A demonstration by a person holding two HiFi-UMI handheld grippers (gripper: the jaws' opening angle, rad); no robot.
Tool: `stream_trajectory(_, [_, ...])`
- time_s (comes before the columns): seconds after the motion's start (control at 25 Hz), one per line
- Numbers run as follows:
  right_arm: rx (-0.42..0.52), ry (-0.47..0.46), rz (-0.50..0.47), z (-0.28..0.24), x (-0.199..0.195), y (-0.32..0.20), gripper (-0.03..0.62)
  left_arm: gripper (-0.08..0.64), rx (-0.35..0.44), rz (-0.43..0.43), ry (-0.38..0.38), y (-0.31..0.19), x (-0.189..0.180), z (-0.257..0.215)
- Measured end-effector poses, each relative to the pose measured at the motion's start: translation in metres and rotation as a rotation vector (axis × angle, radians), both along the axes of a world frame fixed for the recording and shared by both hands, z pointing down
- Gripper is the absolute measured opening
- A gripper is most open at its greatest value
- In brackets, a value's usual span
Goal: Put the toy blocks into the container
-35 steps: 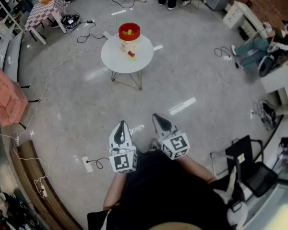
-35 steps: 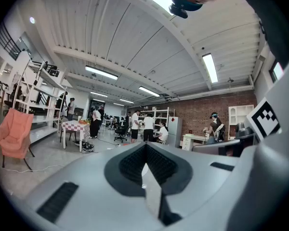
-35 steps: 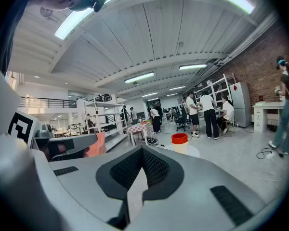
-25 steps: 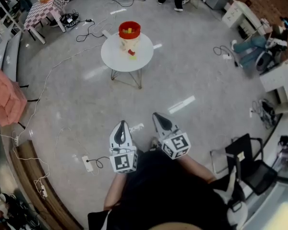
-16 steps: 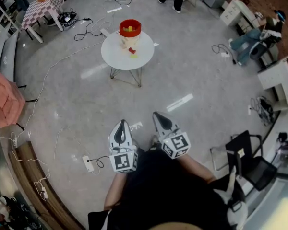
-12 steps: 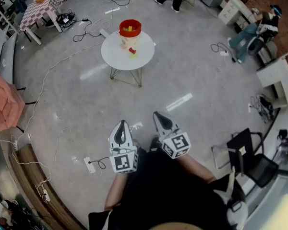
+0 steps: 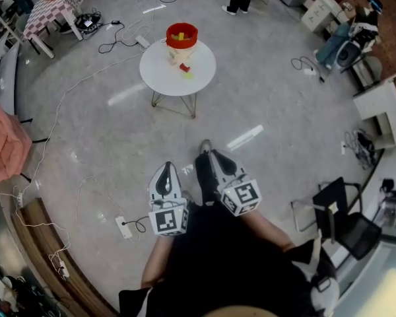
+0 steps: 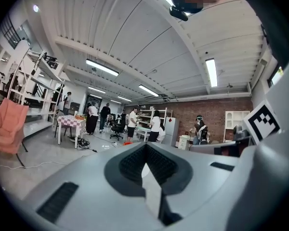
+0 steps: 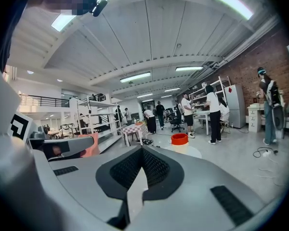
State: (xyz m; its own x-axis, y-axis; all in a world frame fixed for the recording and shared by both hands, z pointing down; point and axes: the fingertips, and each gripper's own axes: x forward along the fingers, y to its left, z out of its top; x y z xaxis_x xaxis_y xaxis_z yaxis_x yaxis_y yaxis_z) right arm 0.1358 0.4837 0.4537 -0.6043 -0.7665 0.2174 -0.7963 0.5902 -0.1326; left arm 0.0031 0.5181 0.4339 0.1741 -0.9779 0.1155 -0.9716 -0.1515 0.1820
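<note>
Both tools are held low and close to the person's body, well apart from the work area. The left tool [image 7: 164, 169] has its jaws closed tip to tip, with nothing between them. The right tool [image 7: 214, 156] is likewise fully closed and empty. The two sit side by side, marker cubes toward the person, tips pointing out over the floor [image 7: 119, 131].

The container [image 7: 182, 35] is a round bucket with a red rim and a pale lower body. It stands upright on the far part of a round white bench [image 7: 162, 71] with thin wire legs. Yellow and green pieces show inside it, just below the rim.

Two toy blocks lie loose on the bench top, just in front of the container. One is a small red block [image 7: 184, 67], and a yellow-green block [image 7: 187, 75] lies just beside it on the near side. I cannot tell their exact shapes at this range.

In the right gripper view the container and bench sit just right of the closed jaw tips, across open floor. Cables [image 7: 86, 78] trail over the floor left of the bench.
</note>
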Motion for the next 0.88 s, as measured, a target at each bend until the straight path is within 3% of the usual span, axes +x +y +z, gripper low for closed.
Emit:
stream_trajectory(0.28, [0.008,-0.014,-0.017,0.003,-0.008,-0.082,-0.014,-0.006,0.008,-0.012,-0.016,-0.076,-0.006,-0.007])
stream_trajectory(0.68, [0.011,0.004,-0.068,-0.002,-0.001,-0.236,-0.014,-0.006,-0.007,-0.037,-0.06,-0.225,0.002,-0.01])
stream_trajectory(0.88, [-0.059,0.041,-0.128,0.003,0.004,-0.298,-0.014,-0.007,-0.018,-0.072,-0.046,-0.29,0.018,-0.014])
